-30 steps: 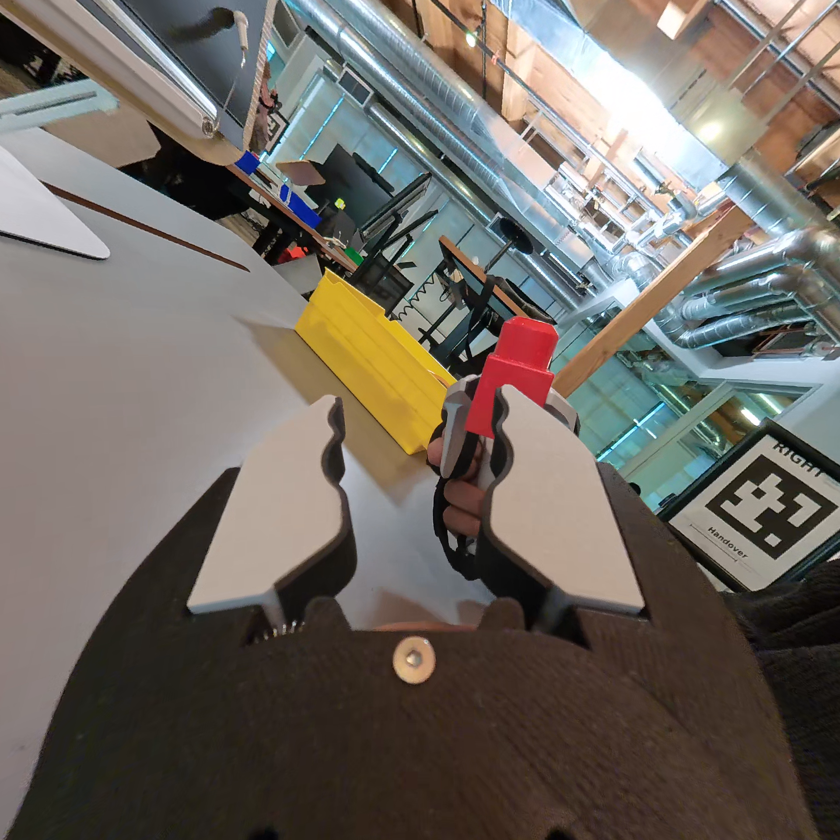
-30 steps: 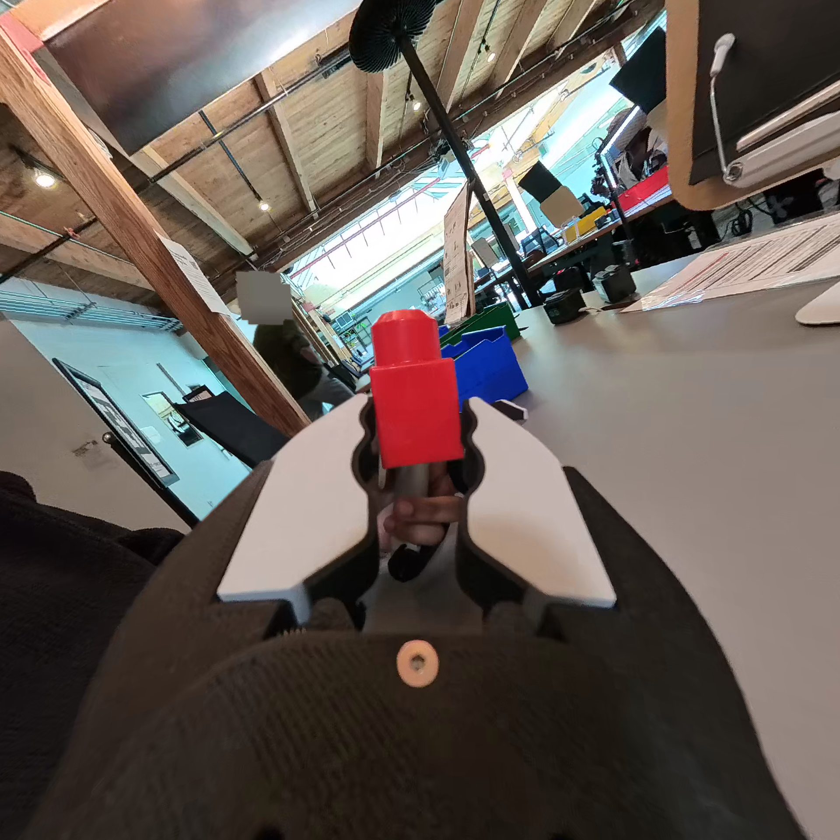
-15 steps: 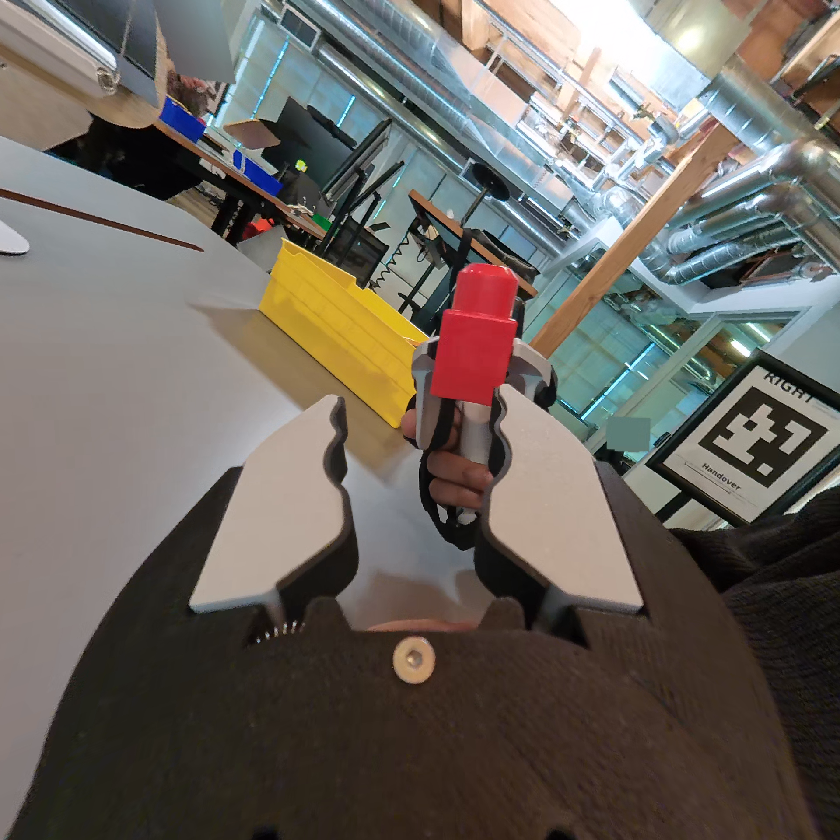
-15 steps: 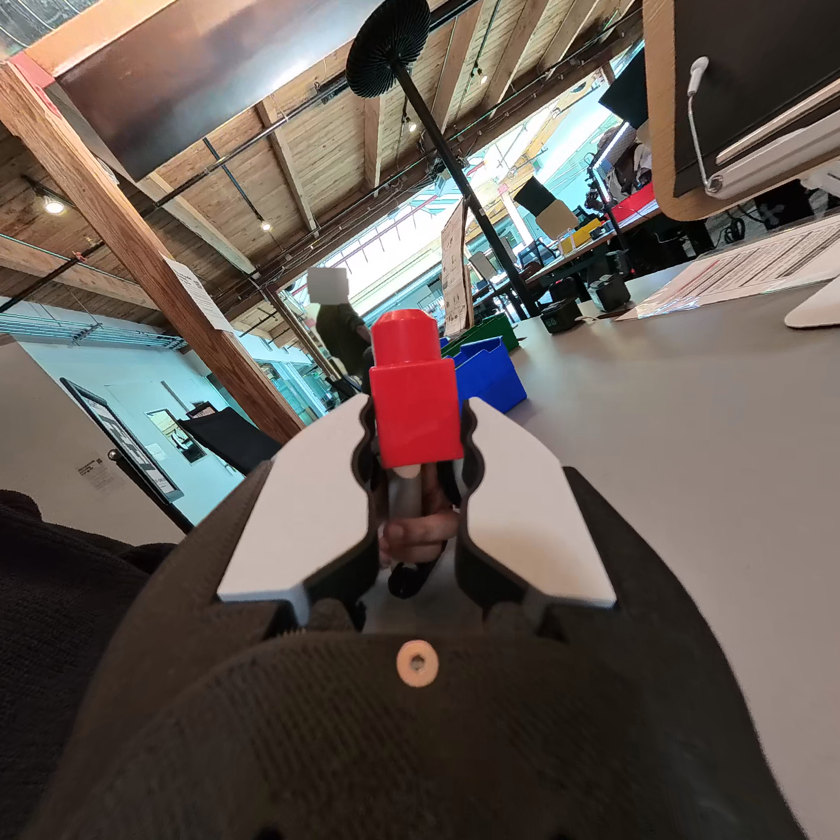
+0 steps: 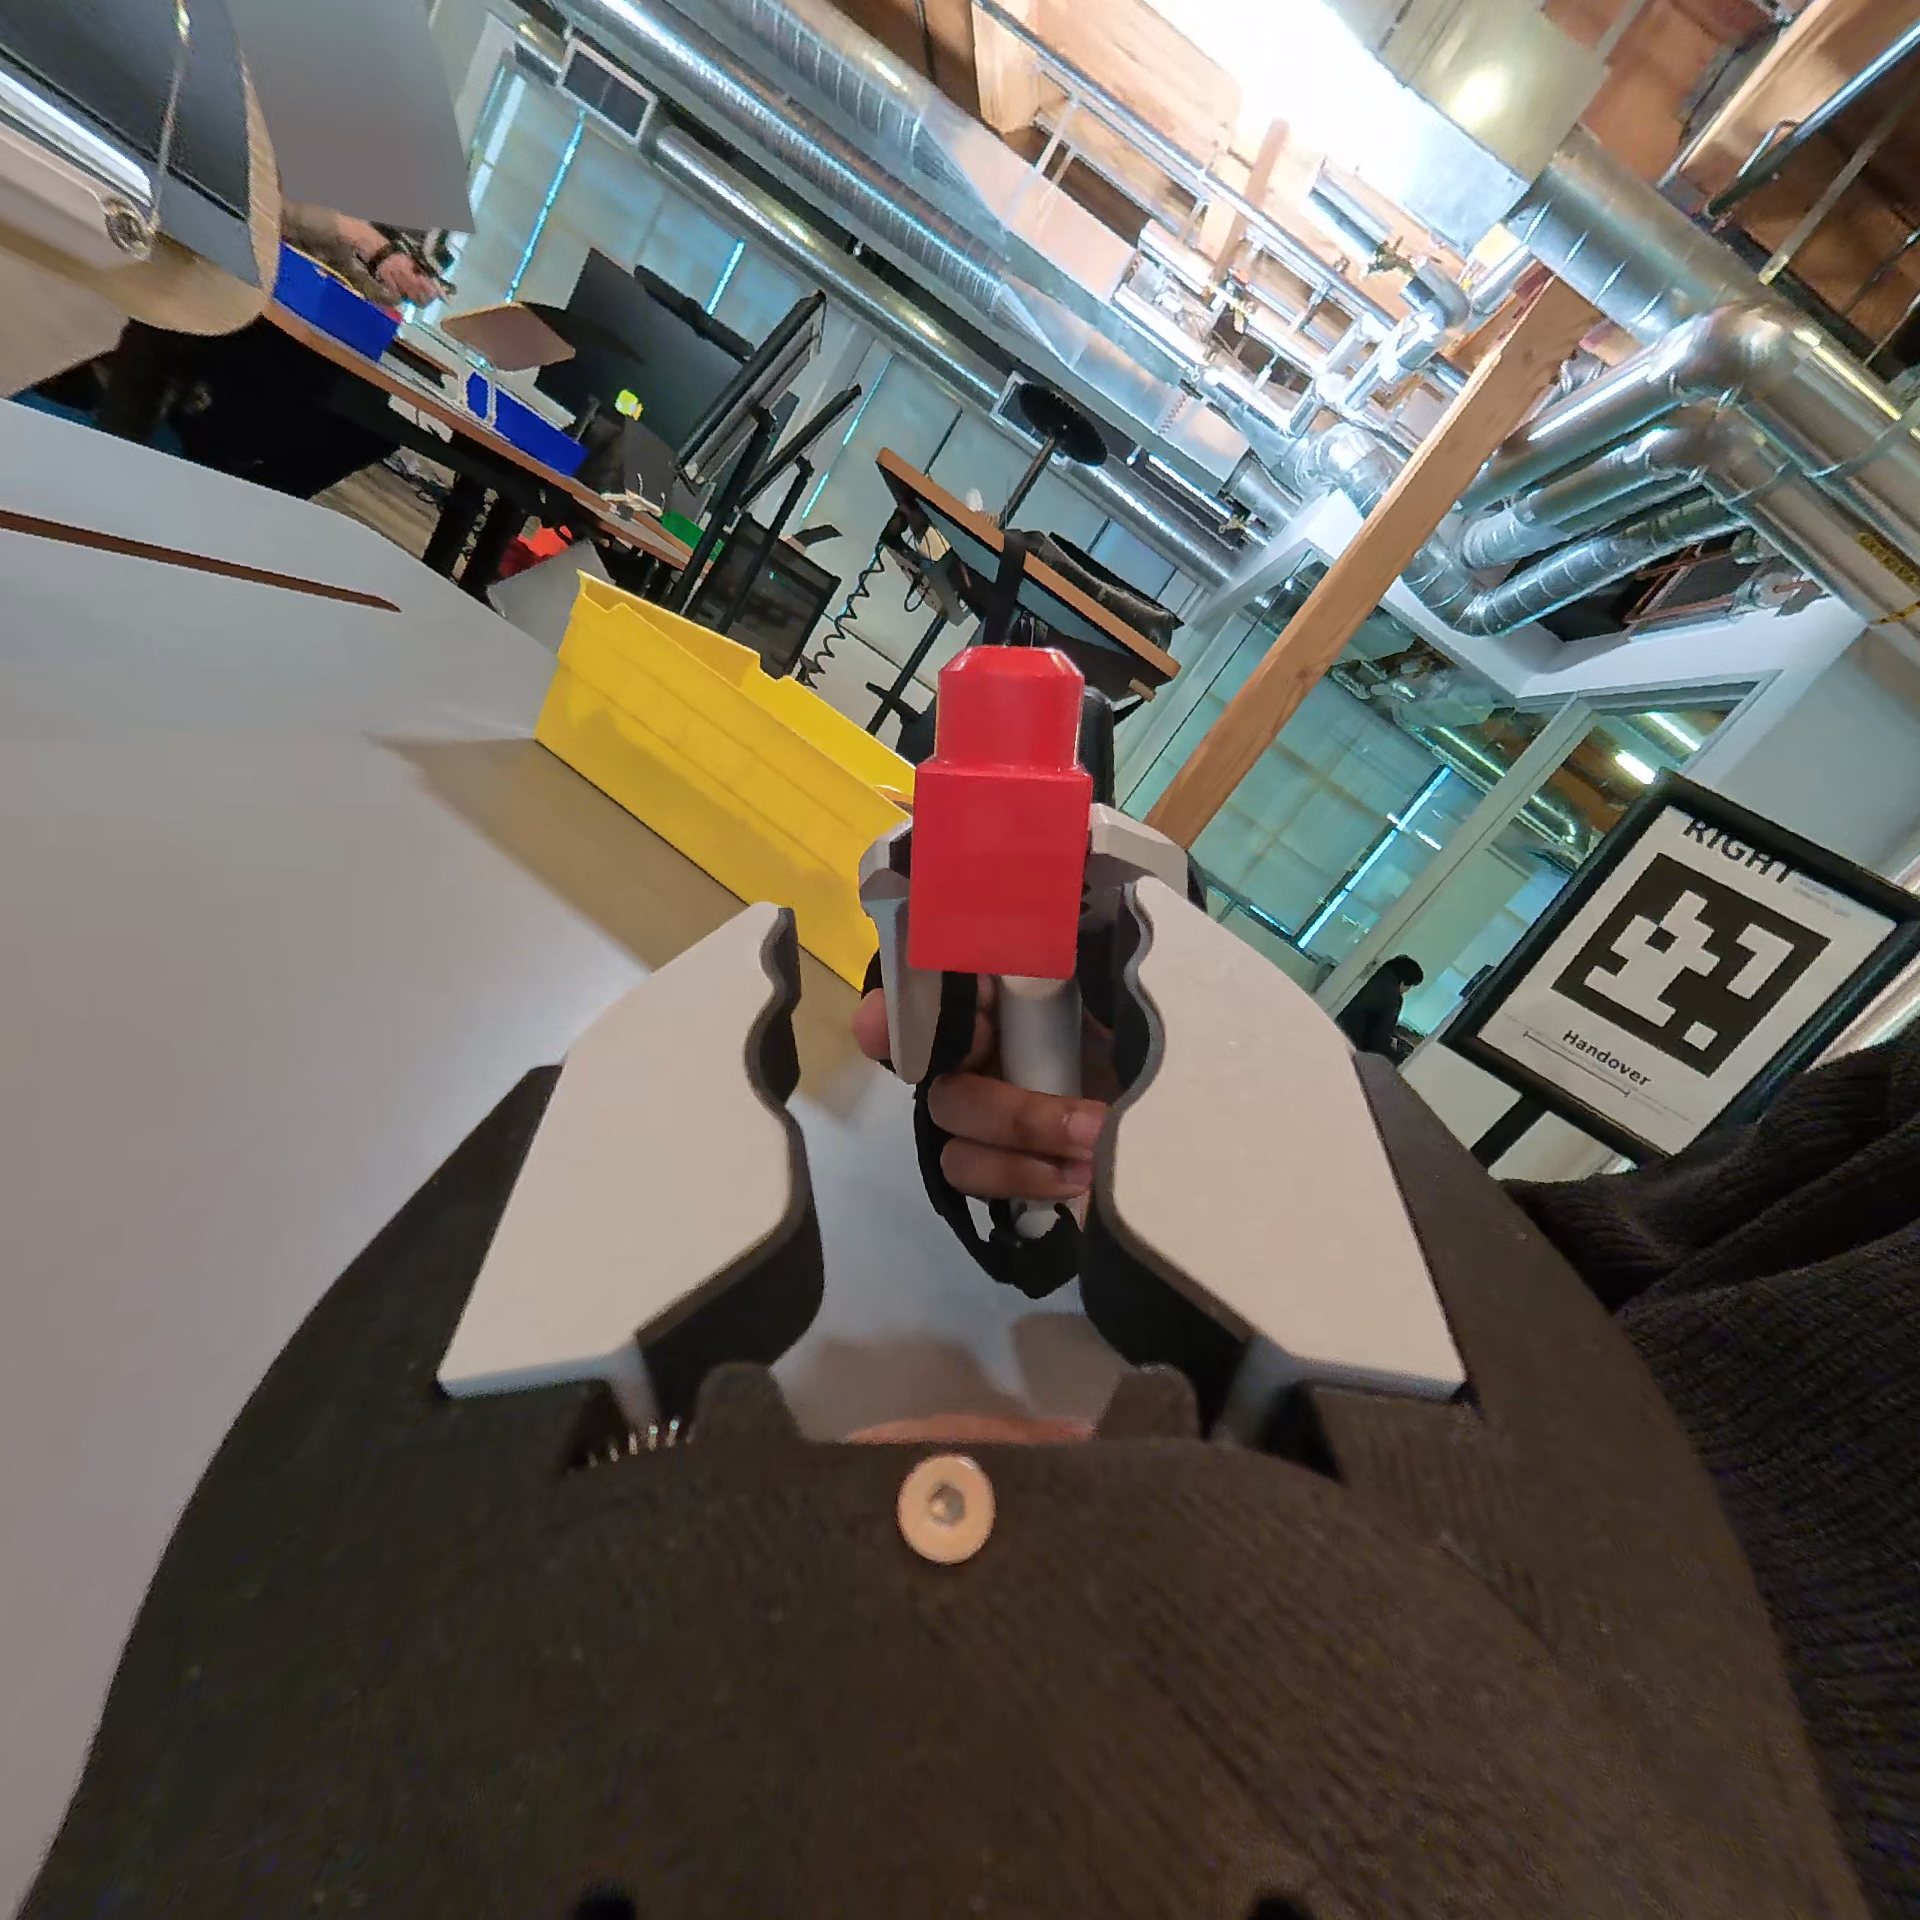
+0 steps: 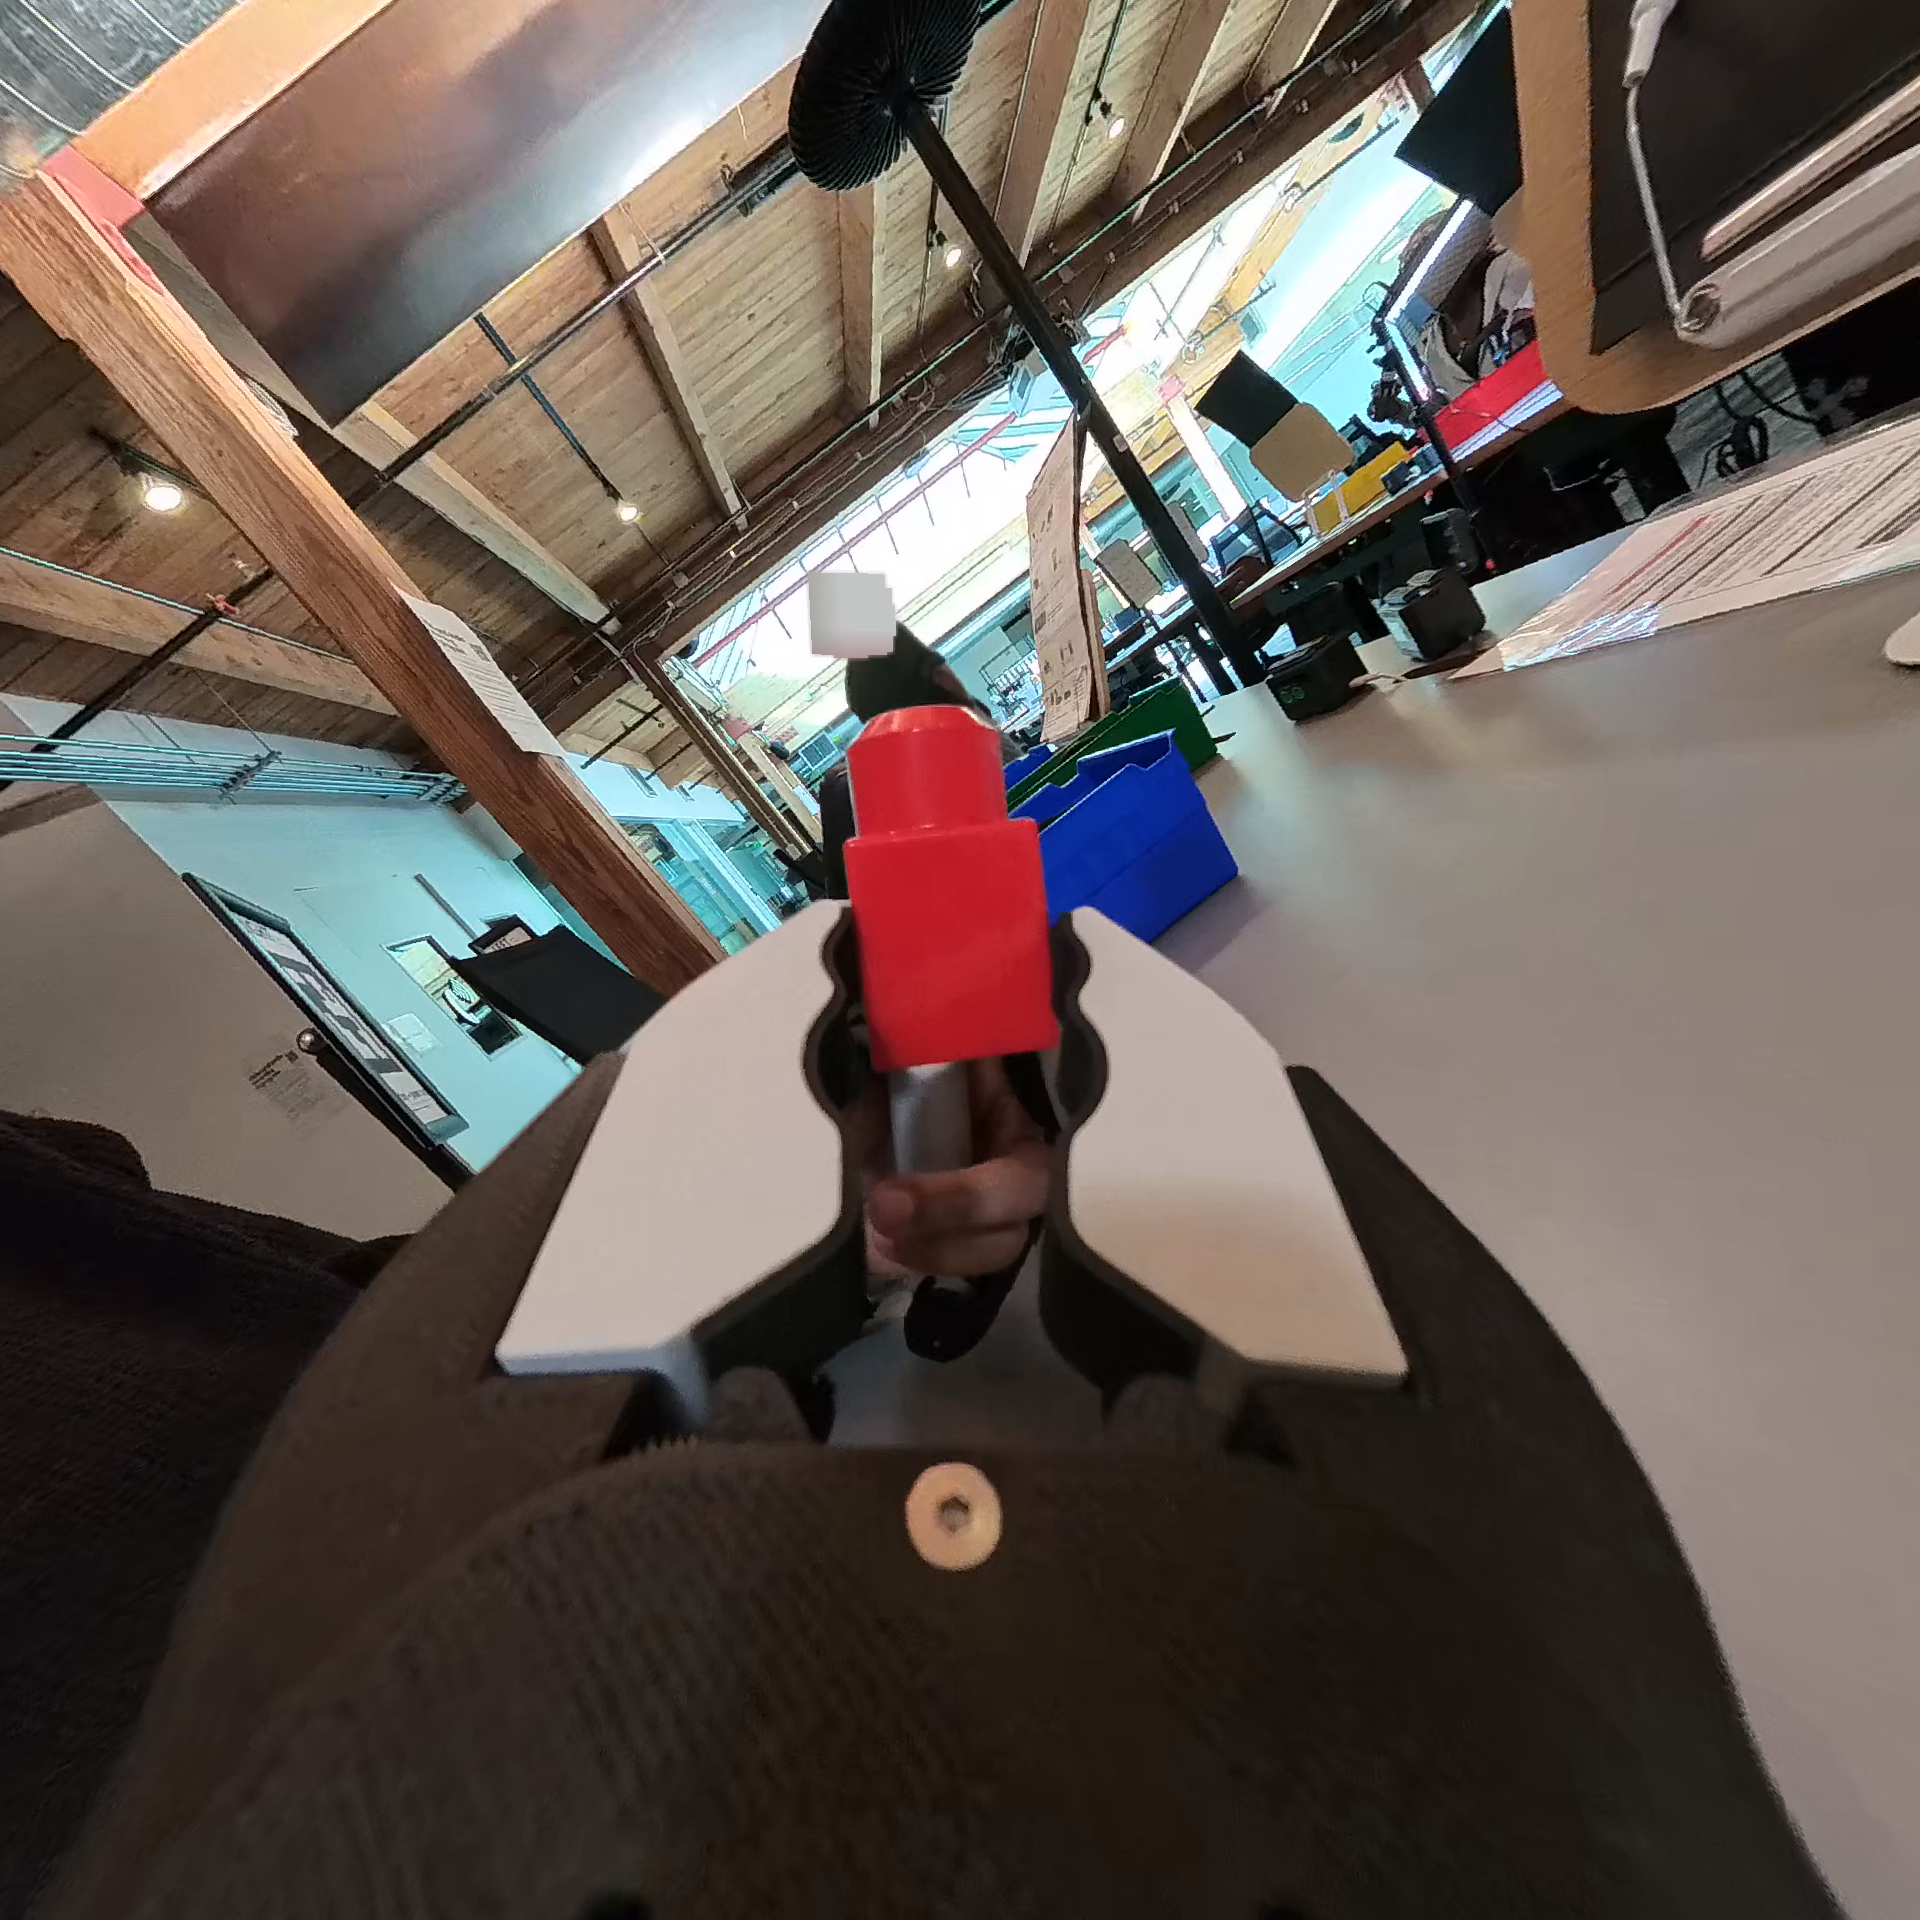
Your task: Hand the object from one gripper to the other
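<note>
One red block (image 6: 951,935) upright, stud uppermost

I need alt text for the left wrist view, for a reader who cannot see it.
A red block is held upright by the right gripper, just beyond the open left gripper, above a grey table. A yellow bin stands on the table behind.

Red plastic block (image 6: 951,940) hides most of the far left gripper in right wrist view. Yellow plastic bin (image 5: 717,774): near corner behind block. Green bin (image 6: 1164,727) mostly behind blue plastic bin (image 6: 1127,847). Framed marker sign (image 5: 1683,961) cut by edge.
</note>
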Action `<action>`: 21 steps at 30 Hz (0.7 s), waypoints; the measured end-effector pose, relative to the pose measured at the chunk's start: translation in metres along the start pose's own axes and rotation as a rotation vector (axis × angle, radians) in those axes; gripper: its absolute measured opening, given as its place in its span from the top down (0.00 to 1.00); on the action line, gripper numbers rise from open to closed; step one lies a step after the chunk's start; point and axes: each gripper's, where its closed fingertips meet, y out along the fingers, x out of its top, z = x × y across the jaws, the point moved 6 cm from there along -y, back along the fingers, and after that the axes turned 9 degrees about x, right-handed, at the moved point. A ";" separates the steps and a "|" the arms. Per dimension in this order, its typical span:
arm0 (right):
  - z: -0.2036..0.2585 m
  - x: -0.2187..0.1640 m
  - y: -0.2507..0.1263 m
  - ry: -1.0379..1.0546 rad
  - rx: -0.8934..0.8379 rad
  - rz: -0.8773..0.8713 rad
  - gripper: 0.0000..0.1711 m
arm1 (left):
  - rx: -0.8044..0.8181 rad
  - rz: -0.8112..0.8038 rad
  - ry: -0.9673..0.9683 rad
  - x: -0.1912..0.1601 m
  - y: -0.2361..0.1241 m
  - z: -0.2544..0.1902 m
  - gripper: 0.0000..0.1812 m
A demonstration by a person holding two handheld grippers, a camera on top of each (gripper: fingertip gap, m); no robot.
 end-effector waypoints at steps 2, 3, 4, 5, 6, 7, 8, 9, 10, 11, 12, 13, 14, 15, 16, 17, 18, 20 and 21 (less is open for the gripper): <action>0.000 0.000 0.000 -0.003 -0.002 0.000 0.79 | -0.002 0.023 0.006 -0.003 0.002 -0.001 0.67; 0.000 0.000 0.000 -0.002 -0.002 -0.002 0.79 | -0.003 0.035 0.010 -0.004 0.002 -0.001 0.67; 0.000 0.000 0.000 0.000 -0.002 -0.004 0.79 | -0.004 0.045 0.014 -0.006 0.003 -0.002 0.67; 0.000 0.000 0.000 0.001 -0.002 -0.005 0.79 | -0.004 0.052 0.019 -0.007 0.004 -0.002 0.67; 0.000 0.000 0.000 0.002 -0.002 -0.004 0.79 | -0.003 0.057 0.025 -0.008 0.005 -0.003 0.67; 0.000 0.000 0.000 0.002 -0.002 -0.003 0.79 | -0.002 0.060 0.031 -0.009 0.005 -0.003 0.67; 0.000 -0.001 0.000 0.002 -0.002 -0.001 0.79 | -0.001 0.063 0.035 -0.009 0.006 -0.004 0.67; 0.000 -0.001 0.001 0.001 -0.002 0.002 0.79 | 0.000 0.063 0.039 -0.010 0.006 -0.004 0.68; 0.000 -0.002 0.001 0.000 -0.002 0.005 0.79 | 0.001 0.063 0.042 -0.010 0.006 -0.004 0.68; 0.000 -0.002 0.002 0.000 -0.002 0.008 0.79 | 0.001 0.062 0.043 -0.010 0.006 -0.004 0.68; 0.000 -0.003 0.002 -0.001 -0.002 0.010 0.79 | 0.001 0.062 0.043 -0.010 0.006 -0.005 0.68; 0.000 -0.003 0.003 -0.001 -0.002 0.011 0.79 | 0.001 0.062 0.042 -0.010 0.006 -0.005 0.69; 0.001 -0.004 0.003 -0.002 -0.002 0.012 0.79 | 0.000 0.062 0.041 -0.010 0.006 -0.005 0.69; 0.001 -0.004 0.003 -0.002 -0.002 0.013 0.79 | -0.001 0.062 0.040 -0.011 0.007 -0.005 0.69; 0.001 -0.004 0.003 -0.003 -0.003 0.014 0.79 | -0.001 0.064 0.041 -0.011 0.007 -0.005 0.69; 0.001 -0.004 0.004 -0.004 -0.003 0.015 0.79 | -0.001 0.067 0.042 -0.012 0.007 -0.005 0.69; 0.001 -0.004 0.004 -0.005 -0.003 0.016 0.79 | -0.001 0.071 0.044 -0.012 0.008 -0.006 0.70; 0.001 -0.004 0.004 -0.008 -0.002 0.014 0.79 | 0.000 0.078 0.049 -0.014 0.008 -0.006 0.70; 0.001 -0.004 0.004 -0.009 -0.002 0.013 0.79 | 0.000 0.081 0.051 -0.014 0.009 -0.006 0.70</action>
